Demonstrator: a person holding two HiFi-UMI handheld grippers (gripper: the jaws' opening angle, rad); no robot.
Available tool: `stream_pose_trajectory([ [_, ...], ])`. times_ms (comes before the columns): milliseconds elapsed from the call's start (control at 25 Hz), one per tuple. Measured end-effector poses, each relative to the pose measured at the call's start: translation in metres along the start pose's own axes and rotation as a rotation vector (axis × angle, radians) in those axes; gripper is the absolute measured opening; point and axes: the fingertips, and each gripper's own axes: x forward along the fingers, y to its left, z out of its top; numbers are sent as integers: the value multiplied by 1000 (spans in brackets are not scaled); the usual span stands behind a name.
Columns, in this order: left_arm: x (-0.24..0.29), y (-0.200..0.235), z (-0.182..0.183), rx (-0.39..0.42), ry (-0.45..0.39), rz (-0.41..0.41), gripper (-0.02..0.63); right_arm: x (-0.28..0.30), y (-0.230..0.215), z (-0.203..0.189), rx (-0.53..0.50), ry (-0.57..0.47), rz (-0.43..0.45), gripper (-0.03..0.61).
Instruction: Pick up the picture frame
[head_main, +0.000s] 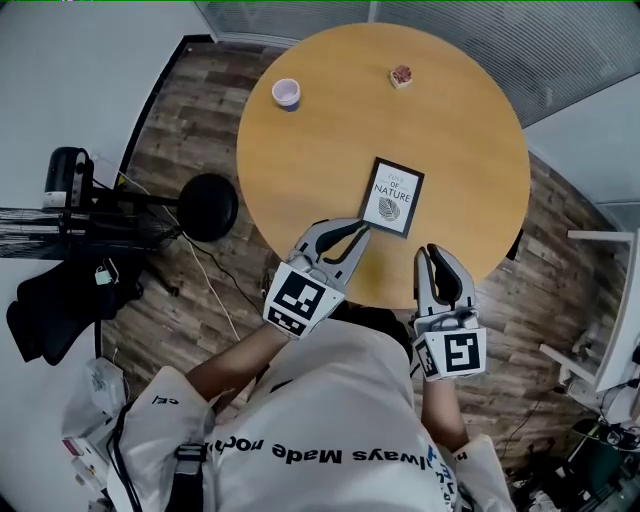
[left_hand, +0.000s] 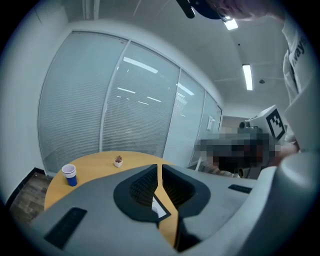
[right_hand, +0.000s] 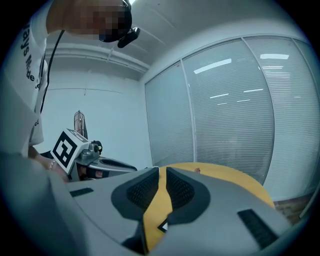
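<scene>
**Both tongs clenched and empty at the near edge of the round wooden surface (head_main: 300, 170).**
Only the head view shows the whole picture frame (head_main: 392, 197): flat, rectangular, black-edged, with a leaf print. It lies just ahead of the left tongs (head_main: 360, 229) and ahead-left of the right tongs (head_main: 434, 252). Each gripper view shows only a corner of it through its slit. Far beyond the tongs stand a paper cup (head_main: 286, 93) and a small potted plant (head_main: 401, 76).

- Table (head_main: 330, 140): honey-yellow wood grain.
- Frame (head_main: 392, 197): black border, white print with dark leaf and lettering.
- Cup (left_hand: 69, 174): white over blue.
- Pot (head_main: 401, 76): white, with a reddish-brown plant.
- Floor (head_main: 180, 110): grey-brown planks.
- Left gripper (head_main: 362, 227) and right gripper (head_main: 432, 251): grey, with black ribbed pads (left_hand: 142, 185) and white cubes (head_main: 297, 300) bearing black square markers.
- Shirt (head_main: 320, 420): white, black lettering.
- Stool (head_main: 207, 207): black.
</scene>
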Motion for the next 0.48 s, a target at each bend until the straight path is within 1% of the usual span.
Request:
stream_pose_trajectory([
  [160, 16, 4, -27, -13, 45, -4, 31, 7, -11, -25, 14, 23, -20, 46],
  [320, 31, 8, -51, 10, 80, 0, 31, 14, -22, -53, 31, 60, -42, 48],
  [480, 44, 14, -74, 3, 117, -6, 31, 26, -31, -83, 34, 111, -45, 54],
])
